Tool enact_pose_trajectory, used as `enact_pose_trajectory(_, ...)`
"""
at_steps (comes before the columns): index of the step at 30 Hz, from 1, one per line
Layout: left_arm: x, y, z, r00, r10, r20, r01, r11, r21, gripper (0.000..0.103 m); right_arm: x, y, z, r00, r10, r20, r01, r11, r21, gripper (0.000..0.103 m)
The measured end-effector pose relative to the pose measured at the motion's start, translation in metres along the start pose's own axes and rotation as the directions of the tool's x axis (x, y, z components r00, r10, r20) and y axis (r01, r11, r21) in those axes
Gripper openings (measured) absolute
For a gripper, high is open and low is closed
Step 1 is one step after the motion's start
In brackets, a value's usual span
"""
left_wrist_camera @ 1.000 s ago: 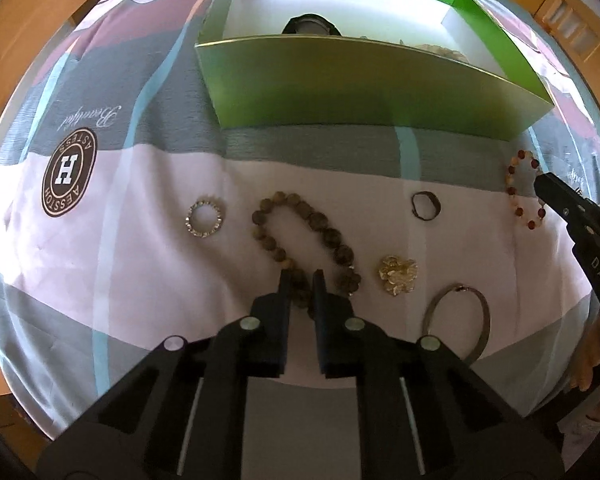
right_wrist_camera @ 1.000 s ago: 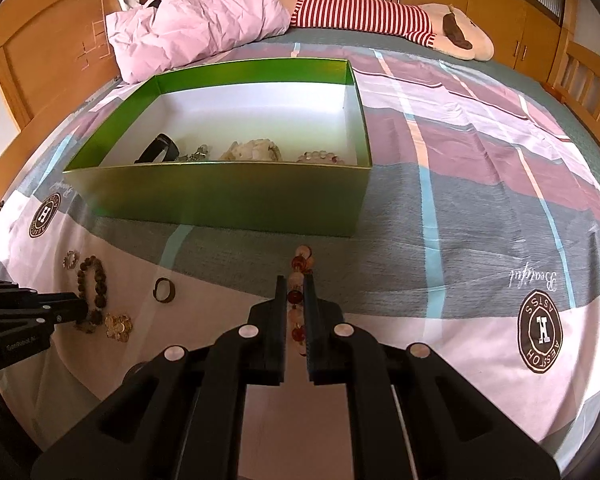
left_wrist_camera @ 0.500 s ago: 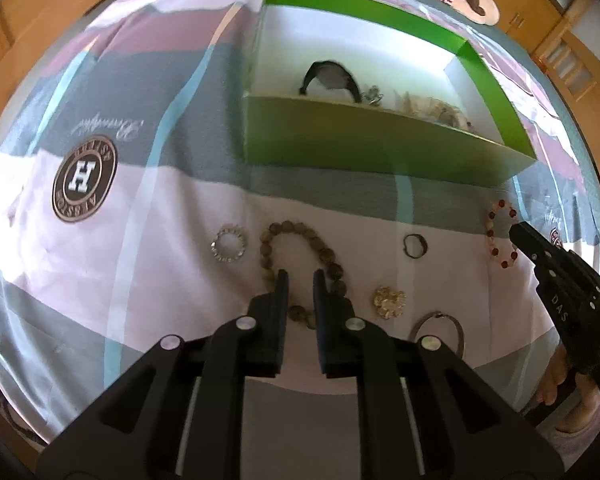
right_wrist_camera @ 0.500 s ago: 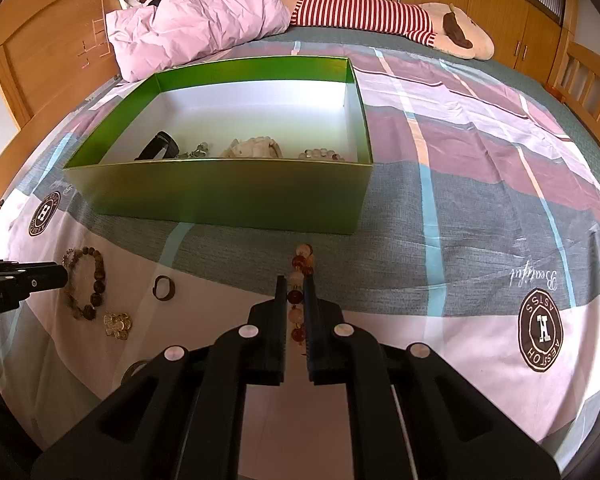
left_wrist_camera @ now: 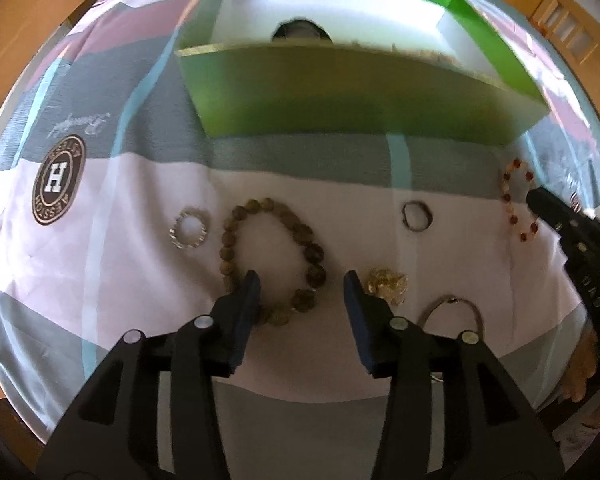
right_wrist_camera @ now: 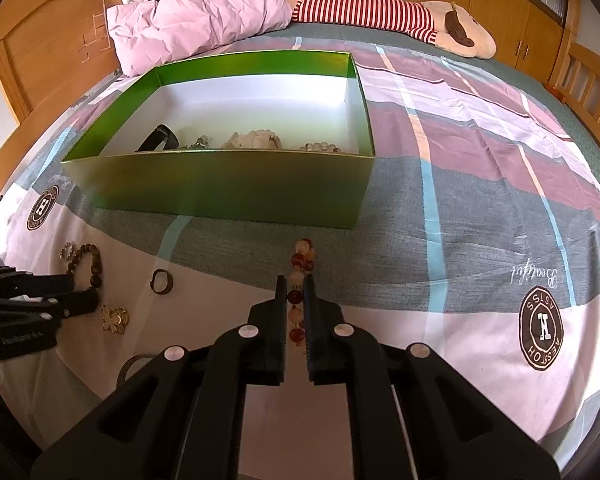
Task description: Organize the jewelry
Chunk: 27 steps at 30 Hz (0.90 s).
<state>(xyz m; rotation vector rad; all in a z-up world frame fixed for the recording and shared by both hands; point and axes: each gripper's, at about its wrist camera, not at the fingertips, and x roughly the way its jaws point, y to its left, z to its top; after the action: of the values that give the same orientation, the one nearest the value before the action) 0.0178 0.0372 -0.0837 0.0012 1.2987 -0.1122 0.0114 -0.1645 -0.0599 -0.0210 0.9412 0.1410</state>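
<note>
**Bead bracelets: floppy, rolly, grab the strand**

We've got the left gripper hanging over the brown bead bracelet on the bedspread, jaws opening, fingers spread, and nothing pinched yet; the loop's lower right side lies between the tips. Over on the other side, the right gripper has its fingers pressed together on the red and cream bead bracelet, clamping a few beads mid-strand while the rest pokes out ahead.

Our guess on handling: both bracelets are light and limp, and round beads roll under flat pads, so we'd pinch across one side of the loop and not a single bead. The soft bedding gives, which should help getting a finger under.

Hard to see: the green box near wall hides most of what's inside, we only make out a dark band and some pale pieces. The left view is blurry up top. The thin bangle is partly behind the gripper, and the gold cluster is too small to identify.
</note>
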Motion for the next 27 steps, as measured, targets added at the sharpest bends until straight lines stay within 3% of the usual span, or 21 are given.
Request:
enact_pose_trajectory(5, 0.006, -0.015, -0.001, 0.997, 0.068, 0.024, -0.069, 0.996, 0.063, 0.053, 0.002, 0.001, -0.001, 1.0, -0.003, -0.006, 0.003, 1.0, -0.009, 0.007)
enact_pose_trajectory(13, 0.012, -0.028, 0.005, 0.996, 0.083, 0.02, -0.084, 0.993, 0.077, 0.053, 0.004, 0.001, -0.002, 1.0, -0.005, -0.012, 0.005, 1.0, -0.014, 0.007)
enact_pose_trajectory(15, 0.013, -0.032, 0.008, 0.995, 0.095, 0.021, -0.096, 0.992, 0.08, 0.057, 0.005, 0.001, -0.002, 1.0, -0.006, -0.013, 0.006, 1.0, -0.015, 0.007)
enact_pose_trajectory(17, 0.013, -0.028, 0.008, 0.993, 0.117, 0.022, -0.119, 0.99, 0.073, 0.068, 0.004, 0.001, -0.002, 1.0, -0.005, -0.011, 0.005, 1.0, -0.013, 0.007)
enact_pose_trajectory(27, 0.011, -0.02, 0.01, 0.994, 0.11, 0.015, -0.111, 0.993, 0.045, 0.069, 0.005, 0.001, -0.003, 1.0, -0.004, -0.009, 0.004, 1.0, -0.013, 0.007)
